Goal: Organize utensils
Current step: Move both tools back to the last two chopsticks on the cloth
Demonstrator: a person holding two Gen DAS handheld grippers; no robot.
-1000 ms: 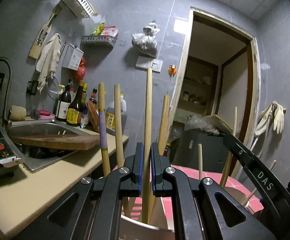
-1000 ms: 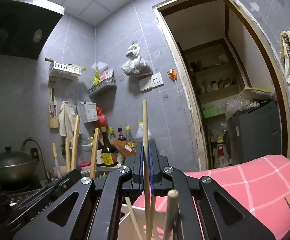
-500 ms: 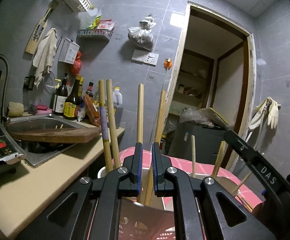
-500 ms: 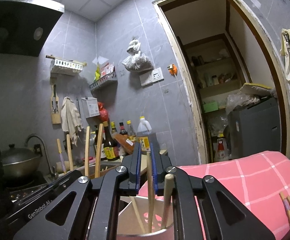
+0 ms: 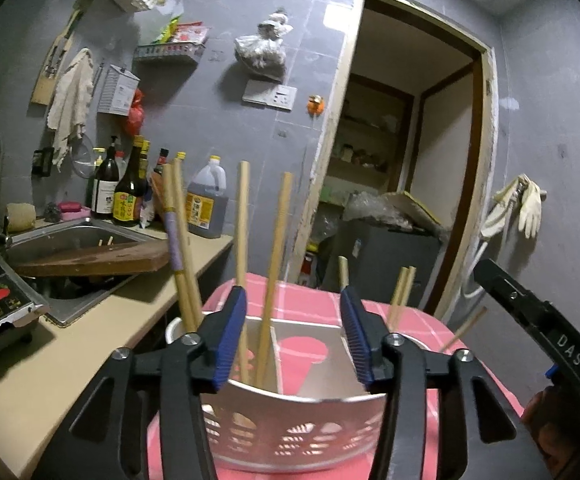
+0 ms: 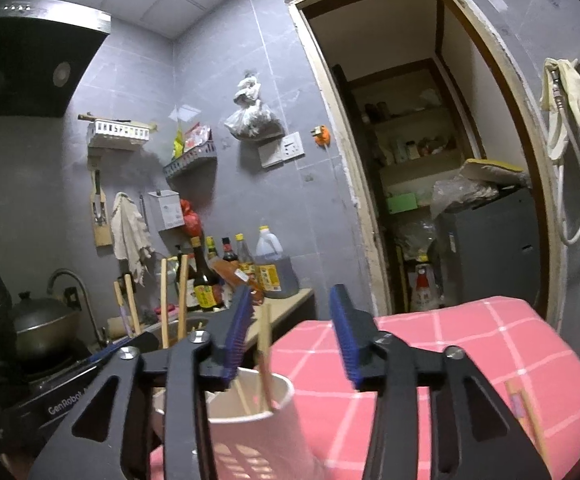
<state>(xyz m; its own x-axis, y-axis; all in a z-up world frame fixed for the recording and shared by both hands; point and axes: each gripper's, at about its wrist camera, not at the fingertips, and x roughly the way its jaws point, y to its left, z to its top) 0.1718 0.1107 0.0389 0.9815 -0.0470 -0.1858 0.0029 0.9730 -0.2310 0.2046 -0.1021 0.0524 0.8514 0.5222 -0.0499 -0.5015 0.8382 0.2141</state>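
Chopsticks stand nearly upright in the left compartment of a perforated metal utensil holder in the left wrist view, rising between the spread pads of the left gripper. Its jaws have just been opening and now stand about half apart – the sticks are between them, one just beside the left pad, but nothing is pinched. The gripper points slightly downward over the holder's near rim, and the holder sits at the near edge of a pink checked tablecloth.

From the right wrist, the right gripper is held level over a white cup holding more chopsticks, leaning and below the pads. Its jaws have likewise just been opening – nothing is gripped. Loose chopsticks lie lengthwise at the cloth's right edge, nearer the right hand; they are probably next.
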